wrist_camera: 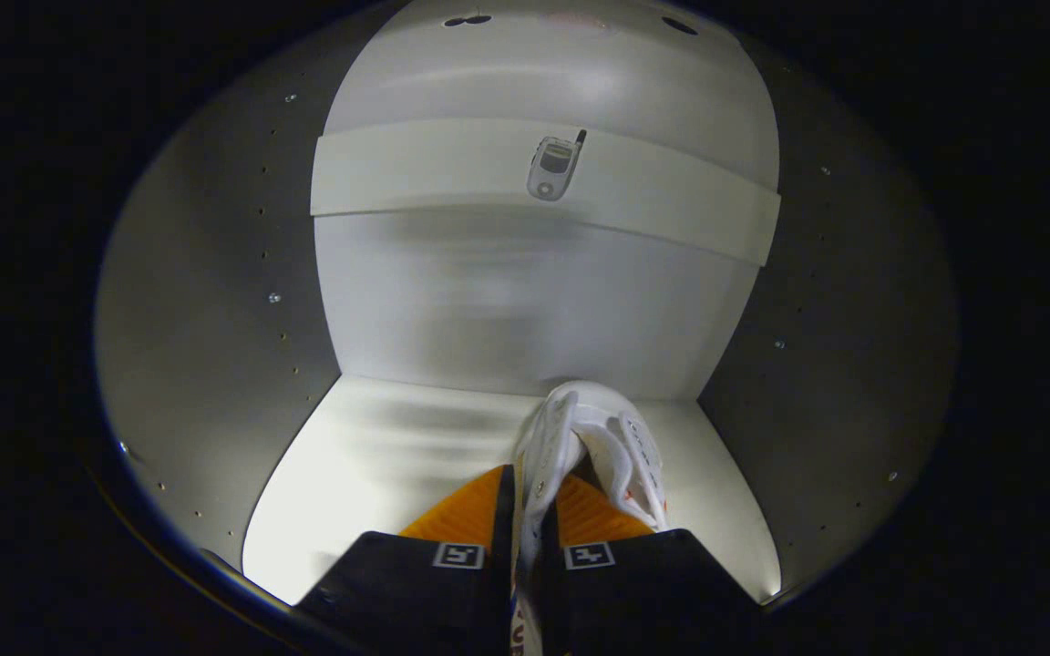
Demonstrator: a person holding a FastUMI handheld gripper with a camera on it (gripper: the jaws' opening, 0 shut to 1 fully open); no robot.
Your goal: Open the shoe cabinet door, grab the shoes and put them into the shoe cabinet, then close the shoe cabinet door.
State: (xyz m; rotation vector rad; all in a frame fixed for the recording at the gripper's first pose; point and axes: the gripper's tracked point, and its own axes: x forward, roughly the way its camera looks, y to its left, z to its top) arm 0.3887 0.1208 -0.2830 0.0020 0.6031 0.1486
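Inside the pale shoe cabinet (215,301), the left wall runs back to a shelf (397,178) carrying a flip phone (554,168). The tool (525,510) is clamped on a white shoe (593,446), toe near the back wall. Best lower it flat onto the cabinet floor (370,474) before releasing.

Cabinet floor (379,474) is seen as a pale, bare panel, walled left, right and rear. A white shoe (593,446) is held over its right half, clamped by the gripper (525,510); contact with the floor can't be told. Upper shelf (416,178) carries a flip phone (554,166).
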